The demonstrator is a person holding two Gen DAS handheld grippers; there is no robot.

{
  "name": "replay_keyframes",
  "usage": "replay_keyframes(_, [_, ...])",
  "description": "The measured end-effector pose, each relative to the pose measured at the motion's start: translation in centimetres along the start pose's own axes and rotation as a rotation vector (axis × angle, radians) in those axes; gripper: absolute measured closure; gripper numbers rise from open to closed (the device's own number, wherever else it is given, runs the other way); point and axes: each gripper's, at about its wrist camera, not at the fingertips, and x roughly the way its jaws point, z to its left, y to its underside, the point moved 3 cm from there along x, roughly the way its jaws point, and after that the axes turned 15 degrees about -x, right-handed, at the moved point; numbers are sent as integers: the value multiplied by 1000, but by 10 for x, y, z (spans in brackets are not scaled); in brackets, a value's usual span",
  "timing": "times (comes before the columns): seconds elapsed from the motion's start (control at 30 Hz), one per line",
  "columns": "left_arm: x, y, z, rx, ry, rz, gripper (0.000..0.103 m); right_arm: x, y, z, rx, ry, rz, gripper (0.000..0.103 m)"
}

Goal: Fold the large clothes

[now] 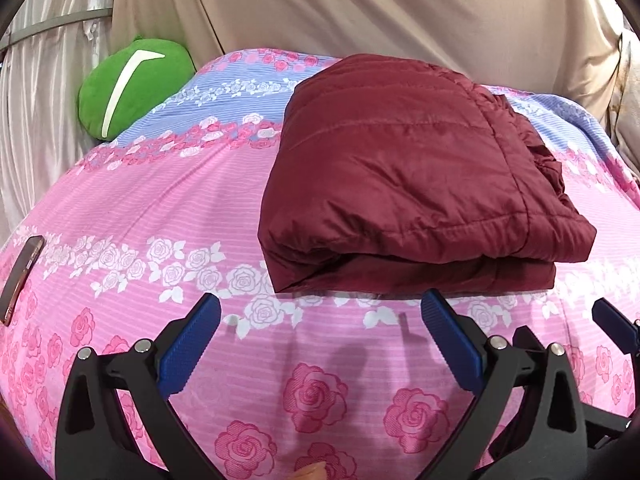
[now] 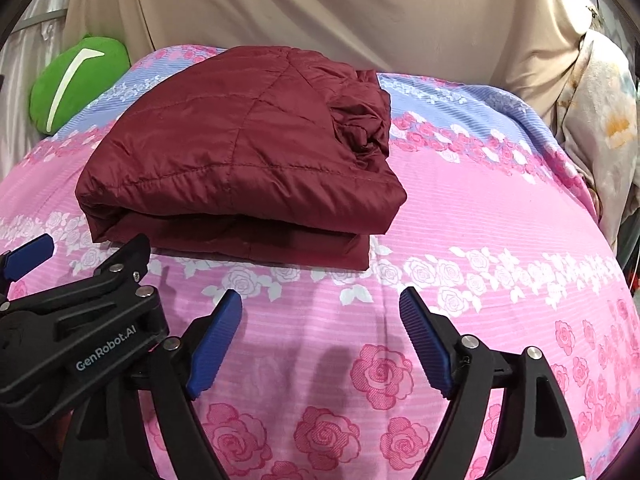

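Note:
A dark red quilted jacket [image 1: 408,168] lies folded into a thick rectangular stack on the pink floral bed cover [image 1: 168,200]. It also shows in the right wrist view [image 2: 240,156]. My left gripper [image 1: 320,320] is open and empty, just short of the stack's near edge. My right gripper [image 2: 320,316] is open and empty, also in front of the stack and apart from it. The left gripper's body [image 2: 80,320] shows at the left of the right wrist view. A blue fingertip [image 1: 616,324] of the right gripper shows at the right edge of the left wrist view.
A green plush cushion [image 1: 132,88] sits at the bed's far left corner. A phone [image 1: 20,276] lies on the cover at the left edge. Beige curtain cloth [image 1: 360,8] hangs behind the bed. Pale floral fabric [image 2: 600,128] hangs at the right.

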Motion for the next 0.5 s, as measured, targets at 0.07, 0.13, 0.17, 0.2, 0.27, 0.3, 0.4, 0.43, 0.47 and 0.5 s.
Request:
replay_keyframes(0.07, [0, -1, 2, -10, -3, 1, 5, 2, 1, -4, 21, 0, 7, 24])
replay_keyframes(0.13, [0, -1, 4, -22, -4, 1, 5, 3, 3, -10, 49, 2, 15, 24])
replay_keyframes(0.17, [0, -1, 5, -25, -9, 0, 5, 4, 4, -12, 61, 6, 17, 24])
replay_keyframes(0.2, [0, -2, 5, -29, -8, -1, 5, 4, 4, -13, 66, 6, 17, 24])
replay_keyframes(0.27, [0, -1, 6, -34, -14, -3, 5, 2, 4, -14, 68, 15, 12, 24])
replay_keyframes(0.3, [0, -1, 7, -35, -14, -2, 5, 2, 4, -14, 67, 19, 11, 24])
replay_keyframes(0.4, [1, -2, 8, -40, -24, 2, 5, 1, 4, -16, 80, 28, 7, 24])
replay_keyframes(0.43, [2, -1, 7, -35, -24, 8, 5, 1, 5, -17, 87, 22, 3, 24])
replay_keyframes(0.47, [3, -1, 6, -30, -28, 10, 5, 1, 5, -17, 89, 22, 4, 24])
replay_keyframes(0.5, [4, -1, 6, -27, -32, 11, 5, 1, 4, -17, 89, 21, 5, 24])
